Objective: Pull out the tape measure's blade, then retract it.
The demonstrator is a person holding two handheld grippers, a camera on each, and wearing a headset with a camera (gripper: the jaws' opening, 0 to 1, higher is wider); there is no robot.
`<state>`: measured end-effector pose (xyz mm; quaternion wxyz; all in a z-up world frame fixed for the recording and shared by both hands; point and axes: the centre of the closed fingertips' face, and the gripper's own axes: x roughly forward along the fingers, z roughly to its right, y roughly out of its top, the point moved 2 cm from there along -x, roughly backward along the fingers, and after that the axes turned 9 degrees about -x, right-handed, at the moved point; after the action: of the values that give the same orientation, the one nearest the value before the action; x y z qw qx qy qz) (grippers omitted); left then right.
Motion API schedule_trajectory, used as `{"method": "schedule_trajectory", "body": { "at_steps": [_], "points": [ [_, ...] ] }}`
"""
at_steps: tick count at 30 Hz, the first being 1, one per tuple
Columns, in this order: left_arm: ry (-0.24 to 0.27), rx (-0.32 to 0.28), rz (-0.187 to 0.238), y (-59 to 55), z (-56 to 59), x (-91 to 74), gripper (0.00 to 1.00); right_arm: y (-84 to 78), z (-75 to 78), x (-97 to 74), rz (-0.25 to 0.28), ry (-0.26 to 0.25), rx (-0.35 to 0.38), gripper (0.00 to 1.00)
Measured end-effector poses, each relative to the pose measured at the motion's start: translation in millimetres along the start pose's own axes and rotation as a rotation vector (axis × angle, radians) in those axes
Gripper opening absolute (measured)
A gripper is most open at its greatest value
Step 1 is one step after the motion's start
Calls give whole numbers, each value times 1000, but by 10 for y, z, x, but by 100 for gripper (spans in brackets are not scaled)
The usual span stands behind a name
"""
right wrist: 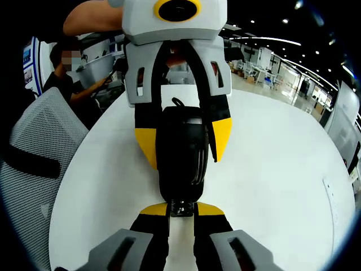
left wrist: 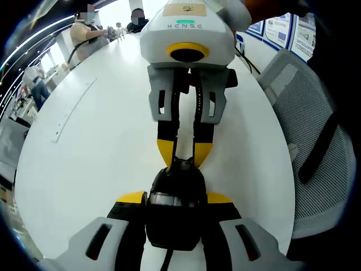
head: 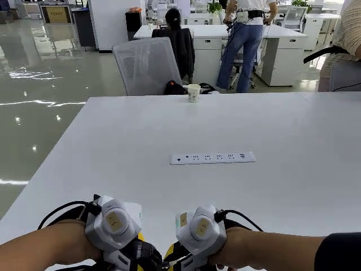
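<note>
Left gripper (left wrist: pixel 176 199) and right gripper (right wrist: pixel 181 210) facing tip to tip, left jaws clamped around the tape measure (left wrist: pixel 175 220), right jaws pinched on its end, forearms (head: pixel 45 245) angled inward

Table (head: pixel 293 169): power strip (head: pixel 212 158) lies mid-table. Cup (head: pixel 193 92) stands at the far edge, chair (head: pixel 146 65) behind it. At the near edge the 2 grippers face each other, left gripper (left wrist: pixel 175 197) and right gripper (right wrist: pixel 181 210). Tape measure (left wrist: pixel 174 214) sits between them, body in the left's jaws, front end in the right's.

- Head view: over white table's (head: pixel 282 130) near edge, facing forward-down.
- Left gripper view: close, facing right gripper (left wrist: pixel 184 152).
- Right gripper view: opposite, facing left gripper (right wrist: pixel 184 145); both share tape measure (right wrist: pixel 180 166).
</note>
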<state>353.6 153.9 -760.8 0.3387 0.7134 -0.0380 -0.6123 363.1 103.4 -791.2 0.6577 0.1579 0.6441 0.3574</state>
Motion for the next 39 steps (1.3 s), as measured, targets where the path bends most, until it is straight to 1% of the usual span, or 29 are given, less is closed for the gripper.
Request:
{"method": "schedule_trajectory", "body": {
  "at_steps": [4,6,7,8,13,20,29,39],
  "points": [
    [-1,-1,7,0,-5,4,32,-8,-2,-2,-5,15,-7,13],
    [-1,-4,10,2,-4,7,32,-12,-3,0,1,24,31,12],
    [1,-4,10,-1,3,4,32,-13,-4,-1,-4,20,0,12],
    [2,-6,10,0,0,5,32,-11,-7,1,-8,17,-10,11],
    [0,-8,11,-3,-7,0,32,-17,-4,-5,-19,22,2,10],
    [-3,-7,10,-12,-8,-11,32,-28,-3,-18,-25,10,16,10],
    [0,-15,14,-9,-9,-13,32,-151,6,-116,-41,5,28,10],
    [0,-13,11,-9,3,-6,32,-208,-14,-176,-49,5,35,10]
  ]
}}
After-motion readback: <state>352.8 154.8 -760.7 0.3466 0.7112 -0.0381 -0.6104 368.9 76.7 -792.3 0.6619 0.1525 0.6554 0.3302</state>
